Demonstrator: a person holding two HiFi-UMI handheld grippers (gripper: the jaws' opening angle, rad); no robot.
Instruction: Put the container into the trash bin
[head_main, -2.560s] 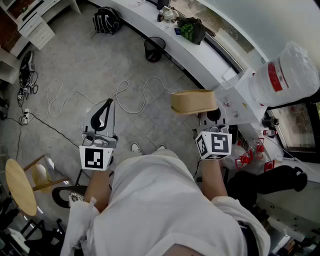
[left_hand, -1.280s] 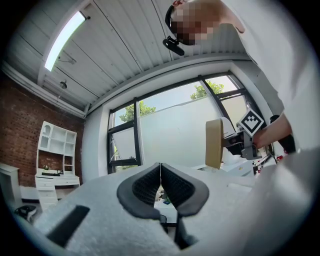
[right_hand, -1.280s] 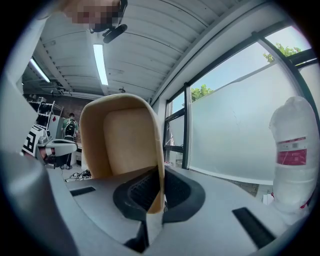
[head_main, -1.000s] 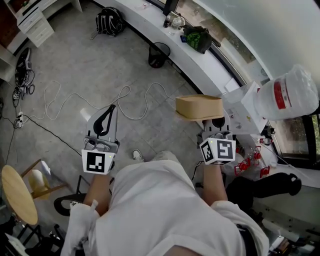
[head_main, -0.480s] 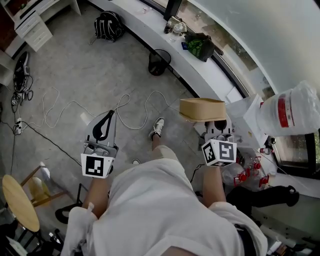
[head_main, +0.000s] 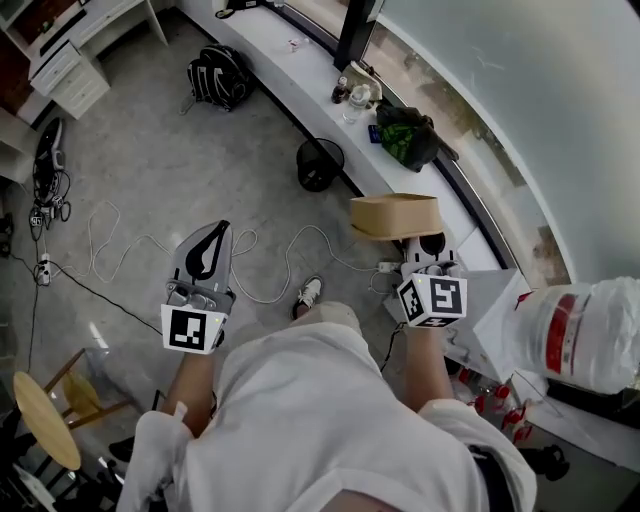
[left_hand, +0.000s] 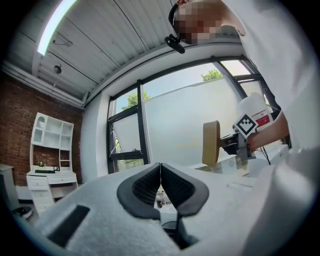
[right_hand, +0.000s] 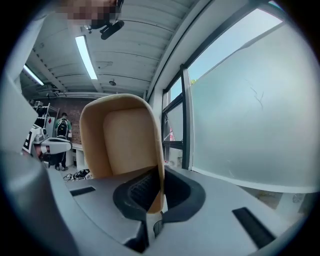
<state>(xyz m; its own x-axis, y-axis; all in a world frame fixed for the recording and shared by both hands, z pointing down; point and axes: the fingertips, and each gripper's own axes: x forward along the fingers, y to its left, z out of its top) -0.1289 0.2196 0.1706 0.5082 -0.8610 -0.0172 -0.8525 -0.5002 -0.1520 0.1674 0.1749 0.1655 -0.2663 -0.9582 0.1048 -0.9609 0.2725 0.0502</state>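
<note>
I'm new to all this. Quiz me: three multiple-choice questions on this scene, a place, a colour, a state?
1. Where is the black mesh trash bin relative to the long white counter? A on top; B on the floor beside it; C far away.
2. What colour is the open-topped paper container? A blue; B red; C tan.
3. The left gripper is: A shut, empty; B shut on the container; C wide open.
Answers: 1 B, it stands on the floor by the counter. 2 C, plain tan. 3 A, jaws meet, nothing between.
</note>
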